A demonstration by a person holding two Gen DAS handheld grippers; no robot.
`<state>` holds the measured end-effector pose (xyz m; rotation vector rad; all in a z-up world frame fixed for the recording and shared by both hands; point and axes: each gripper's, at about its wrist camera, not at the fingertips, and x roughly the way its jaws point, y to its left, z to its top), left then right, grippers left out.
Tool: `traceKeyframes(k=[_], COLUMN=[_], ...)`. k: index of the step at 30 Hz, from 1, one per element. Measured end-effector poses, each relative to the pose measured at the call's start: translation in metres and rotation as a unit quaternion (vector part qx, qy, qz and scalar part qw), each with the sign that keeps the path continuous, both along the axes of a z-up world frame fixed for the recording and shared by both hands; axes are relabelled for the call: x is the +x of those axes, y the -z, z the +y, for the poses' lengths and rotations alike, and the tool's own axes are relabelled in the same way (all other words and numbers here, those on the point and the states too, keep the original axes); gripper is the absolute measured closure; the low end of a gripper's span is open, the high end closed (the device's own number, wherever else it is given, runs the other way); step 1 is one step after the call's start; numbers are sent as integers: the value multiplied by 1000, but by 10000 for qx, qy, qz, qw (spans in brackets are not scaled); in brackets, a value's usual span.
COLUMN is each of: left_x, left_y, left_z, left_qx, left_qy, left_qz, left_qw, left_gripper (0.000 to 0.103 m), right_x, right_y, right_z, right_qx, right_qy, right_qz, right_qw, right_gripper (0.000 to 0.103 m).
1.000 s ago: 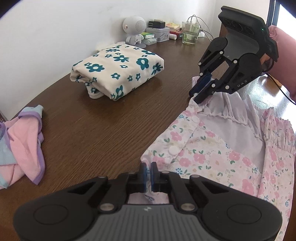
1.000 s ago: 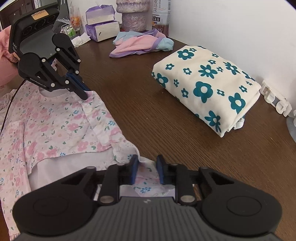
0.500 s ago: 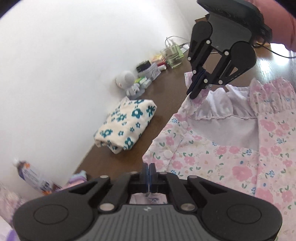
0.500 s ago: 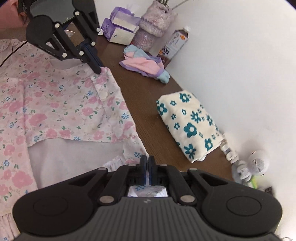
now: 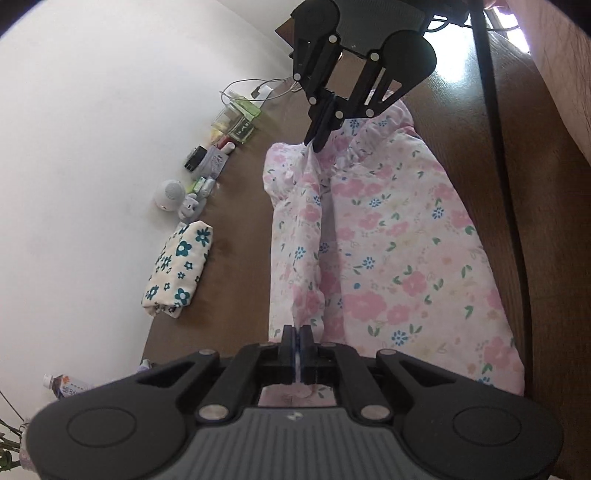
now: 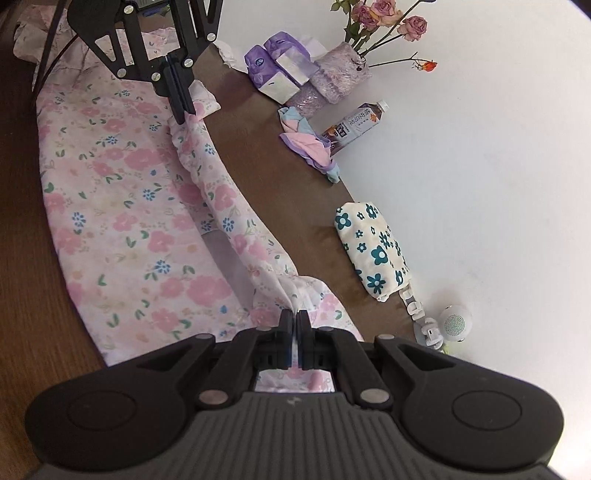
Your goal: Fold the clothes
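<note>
Left gripper (image 5: 296,334) clamped on one end of the pink floral garment (image 5: 388,258), jaws nearly closed with cloth pinched between them. Right gripper (image 6: 294,319) clamped on the other end, same edge. That edge runs raised between them; the rest lies on the table (image 5: 236,206). Folded blue-flower cloth (image 6: 373,251) sits well apart by the wall. Only the right view shows roses (image 6: 384,18), tissue packs (image 6: 280,66); only the left shows a glass (image 5: 236,122).
</note>
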<state>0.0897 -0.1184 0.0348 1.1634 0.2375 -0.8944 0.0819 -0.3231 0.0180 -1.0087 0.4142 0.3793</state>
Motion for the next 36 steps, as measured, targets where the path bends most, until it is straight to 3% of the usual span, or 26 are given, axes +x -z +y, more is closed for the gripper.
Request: traceKeyframes(k=[3, 7, 10, 17, 18, 20, 21, 29, 33, 34, 36], left_x=[1, 11, 13, 6, 4, 4, 3, -28, -33, -32, -30], left_y=[-4, -6, -9, -1, 3, 7, 6, -4, 0, 1, 2], left_z=[-4, -12, -15, -28, -30, -32, -32, -29, -29, -29, -29], left_qx=[42, 270, 518, 1155, 1246, 1337, 1303, 1152, 1078, 1057, 1038], left_qy=[-22, 24, 159, 283, 251, 164, 133, 54, -41, -89, -182], left_qz=[26, 76, 153, 370, 403, 420, 410, 227, 246, 248, 252], left_qw=[10000, 9996, 9984, 9922, 9911, 9900, 9905, 9931, 9939, 9940, 9941], left_gripper=[92, 71, 63, 56, 57, 90, 99, 100, 101, 101, 101], right_x=[-11, -16, -16, -13, -12, -12, -13, -20, -18, -16, -9], right_y=[7, 18, 23, 28, 28, 27, 28, 42, 38, 34, 24], right_z=[3, 7, 9, 8, 8, 7, 6, 0, -7, -12, -20], right_qx=[-211, -519, -669, -827, -825, -866, -915, -1850, -1331, -1100, -666], right_qy=[50, 11, -42, -146, -164, -206, -235, -496, -467, -409, -284], right_qz=[-197, -395, -468, -592, -615, -658, -684, -1139, -731, -599, -359], right_qw=[9996, 9979, 9967, 9947, 9946, 9939, 9932, 9748, 9873, 9913, 9967], right_gripper=[101, 101, 101, 101, 101, 101, 101, 101, 92, 81, 66])
